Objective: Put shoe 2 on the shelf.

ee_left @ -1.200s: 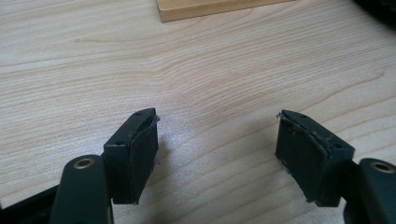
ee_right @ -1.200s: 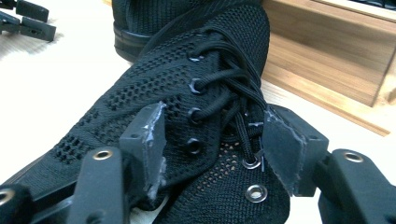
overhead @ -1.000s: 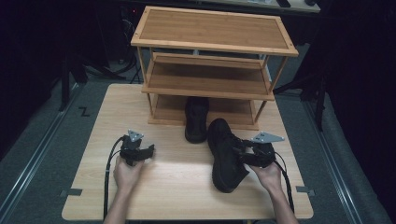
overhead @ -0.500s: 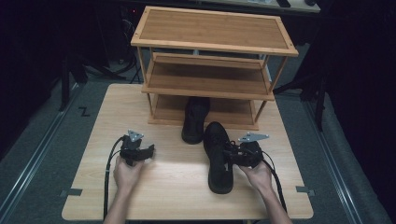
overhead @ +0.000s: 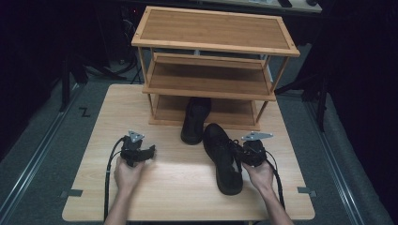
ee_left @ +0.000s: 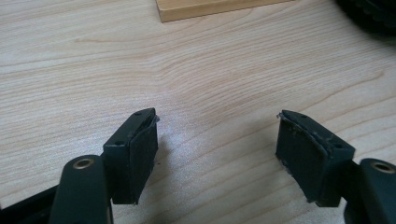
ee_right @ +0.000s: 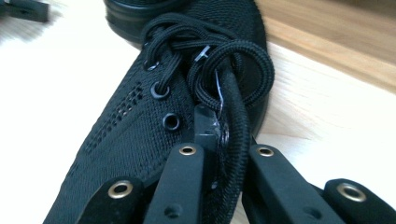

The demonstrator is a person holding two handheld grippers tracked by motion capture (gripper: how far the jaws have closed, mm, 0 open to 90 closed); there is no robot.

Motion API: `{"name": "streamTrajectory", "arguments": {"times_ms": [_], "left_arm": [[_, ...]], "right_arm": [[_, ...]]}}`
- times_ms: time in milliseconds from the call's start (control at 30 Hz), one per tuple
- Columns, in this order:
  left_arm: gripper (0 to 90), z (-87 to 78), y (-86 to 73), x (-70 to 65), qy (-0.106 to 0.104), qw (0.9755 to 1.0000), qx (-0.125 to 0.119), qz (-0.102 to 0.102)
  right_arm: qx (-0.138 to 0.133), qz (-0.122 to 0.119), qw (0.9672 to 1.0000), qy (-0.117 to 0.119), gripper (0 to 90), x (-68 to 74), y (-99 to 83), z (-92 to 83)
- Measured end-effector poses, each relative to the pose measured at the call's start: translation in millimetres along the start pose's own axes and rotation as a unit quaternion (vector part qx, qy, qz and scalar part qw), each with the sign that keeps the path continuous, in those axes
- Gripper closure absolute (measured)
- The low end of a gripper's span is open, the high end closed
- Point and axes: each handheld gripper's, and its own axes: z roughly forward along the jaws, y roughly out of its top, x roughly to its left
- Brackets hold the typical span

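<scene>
High view puts my right claw (overhead: 240,154) right of centre in the frame, against the right side of the near shoe (overhead: 224,157), which lies on the worktop (overhead: 187,187) with its toe toward the bottom edge. My jaws have just been closing, and the right gripper view shows them pinching the shoe's collar beside a looped lace (ee_right: 233,79), a detail too small to make out from above. A second shoe (overhead: 195,119) sits just above and left of the first, its far end under the wooden rack (overhead: 213,42). My left claw (overhead: 145,154) is left of centre, well apart from both shoes. Left gripper view shows its jaws spread over bare wood, with the rack's foot (ee_left: 210,8) at the top.
</scene>
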Motion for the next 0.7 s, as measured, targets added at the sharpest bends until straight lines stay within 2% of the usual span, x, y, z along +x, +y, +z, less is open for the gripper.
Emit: {"name": "streamTrajectory", "arguments": {"times_ms": [233,500,700], "left_arm": [[29.8,0.0,0.0,0.0,0.0,1.0,0.0,0.0],[29.8,0.0,0.0,0.0,0.0,1.0,0.0,0.0],[29.7,0.0,0.0,0.0,0.0,1.0,0.0,0.0]], "right_arm": [[-0.004,0.006,1.0,-0.001,87.9,-5.2,0.8,-3.4],[-0.025,0.023,0.9994,0.005,87.9,-16.7,0.8,-13.4],[-0.034,0.029,0.999,-0.007,87.8,-23.4,1.7,-16.8]]}}
